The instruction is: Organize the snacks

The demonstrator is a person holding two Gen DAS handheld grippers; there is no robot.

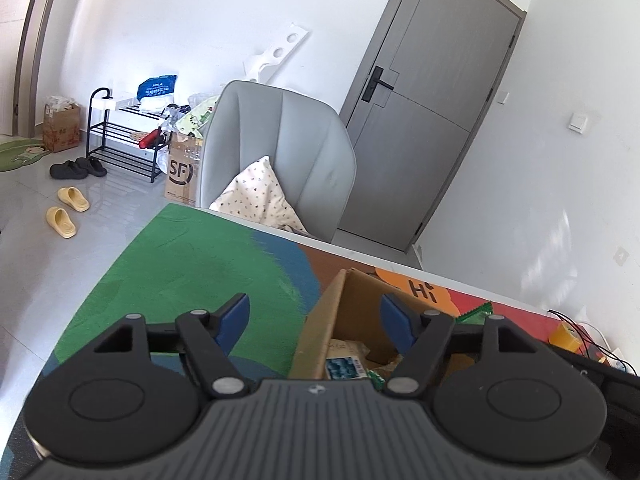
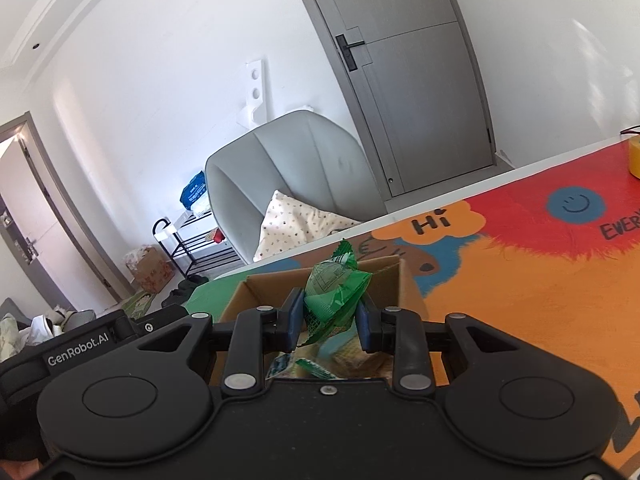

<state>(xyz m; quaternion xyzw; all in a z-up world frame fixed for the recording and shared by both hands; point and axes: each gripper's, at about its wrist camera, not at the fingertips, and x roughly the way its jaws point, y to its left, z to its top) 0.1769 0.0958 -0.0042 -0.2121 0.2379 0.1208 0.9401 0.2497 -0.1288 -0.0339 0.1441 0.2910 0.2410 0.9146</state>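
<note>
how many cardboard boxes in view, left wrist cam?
3. One open box on the table between the left gripper's fingers, one SF-marked box on the floor beside the grey chair, one box left of the shoe rack. More may be hidden.

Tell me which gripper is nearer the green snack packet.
Right. The right gripper is shut on the green snack packet above the cardboard box. The left gripper is open and empty, by the box's left wall.
</note>
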